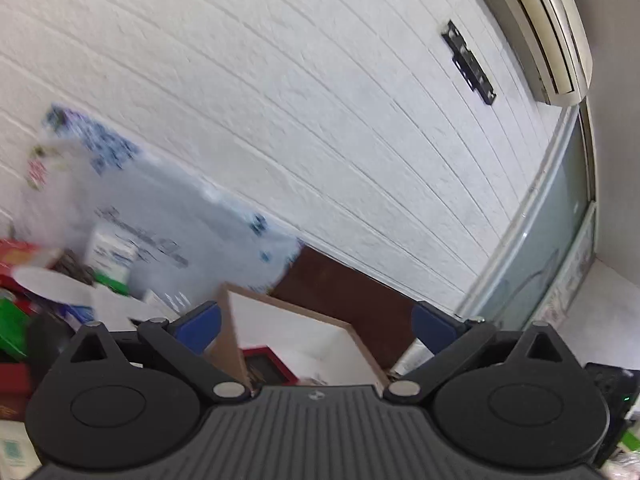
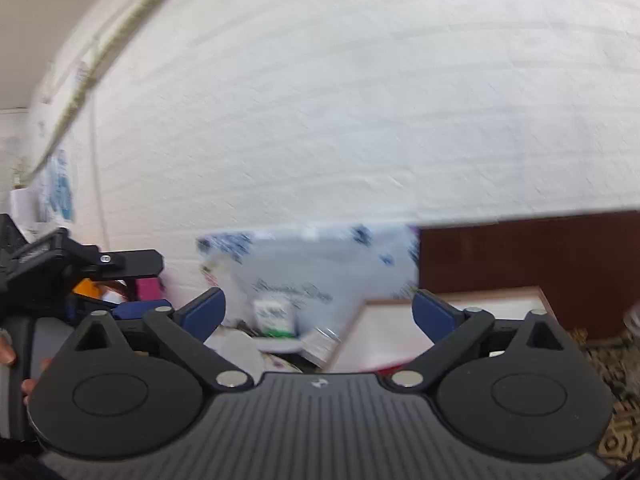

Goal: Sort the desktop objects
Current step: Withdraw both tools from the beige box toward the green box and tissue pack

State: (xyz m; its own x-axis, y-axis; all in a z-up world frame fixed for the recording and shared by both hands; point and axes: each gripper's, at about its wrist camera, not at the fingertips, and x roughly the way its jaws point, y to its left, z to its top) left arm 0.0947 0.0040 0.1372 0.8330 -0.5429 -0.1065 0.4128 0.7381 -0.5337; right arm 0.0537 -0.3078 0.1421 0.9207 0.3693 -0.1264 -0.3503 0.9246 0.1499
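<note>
**Q:** Nearest each lens sat the ribbed black gripper body. How did the jaws stand?

**A:** On the left gripper [image 1: 316, 330] the blue pads [image 1: 200, 326] were spread wide apart, with nothing between them. The right gripper [image 2: 318, 316] showed the same: blue pads [image 2: 206, 312] fully apart, nothing clamped. Both pointed nearly level, toward the white panelled wall [image 1: 320, 100] rather than down at the desk.

**Q:** What lay just beyond the pads?

**A:** In the left view, an open cardboard box [image 1: 304, 332] with a white lining stood directly ahead, and a red-framed item [image 1: 266, 364] lay inside it, near one wall. The box [image 2: 460, 312] appeared again in the right view, ahead and to the right. Behind it stood a pale blue printed bag [image 1: 168, 220], blurred, against the wall. Left of the box lay the clutter: a white round lid or plate [image 1: 52, 286], a small white-and-green carton [image 1: 114, 258], and red and green packages [image 1: 12, 328].

**Q:** Where was the other gripper?

**A:** At the left edge of the right view, part of the left gripper showed, dark and raised, with the person's fingers [image 2: 8, 354] on it.

**Q:** How far along did the sorting seem?

**A:** Probably partway. One item sat in the box, while many objects remained heaped beside it. With both grippers empty and lifted, the next pick seemingly had not begun. Blur hid finer detail.
</note>
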